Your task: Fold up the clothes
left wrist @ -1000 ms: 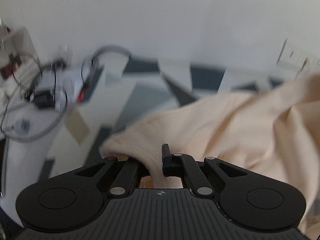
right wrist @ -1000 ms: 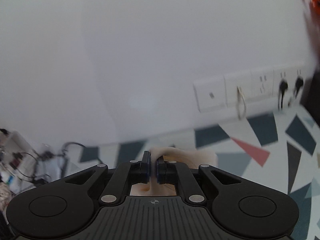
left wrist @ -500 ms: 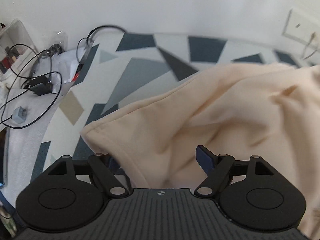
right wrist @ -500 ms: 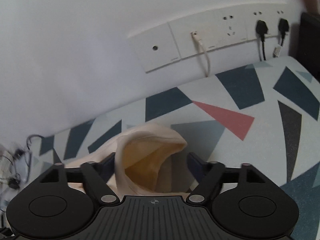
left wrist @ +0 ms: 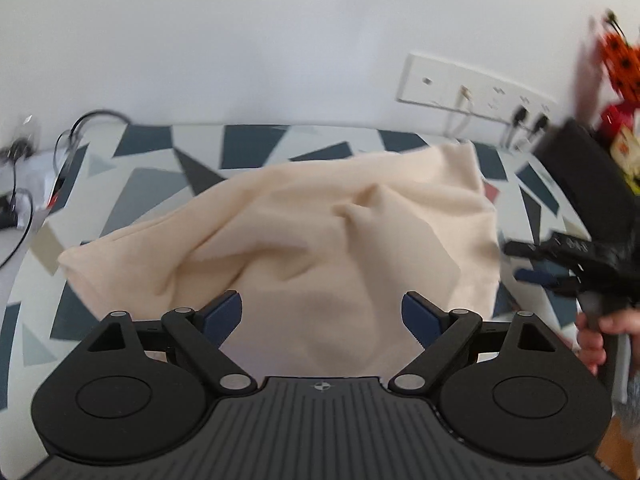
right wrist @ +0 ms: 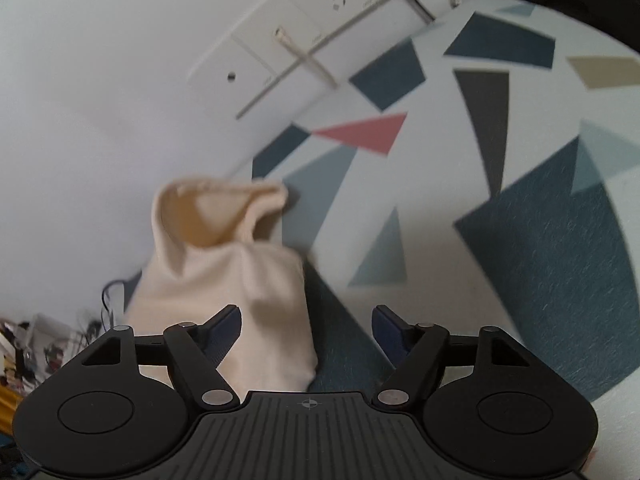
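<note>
While cream garment lay rumpled on patterned bench, left tool opening wide, right tool closing, neither gripping. Risk: bunched cloth folds crooked.

My left gripper is showing black linkage arms, silver pivot screws and navy pads. My right gripper is looking identical, ribbed black housing included.
</note>
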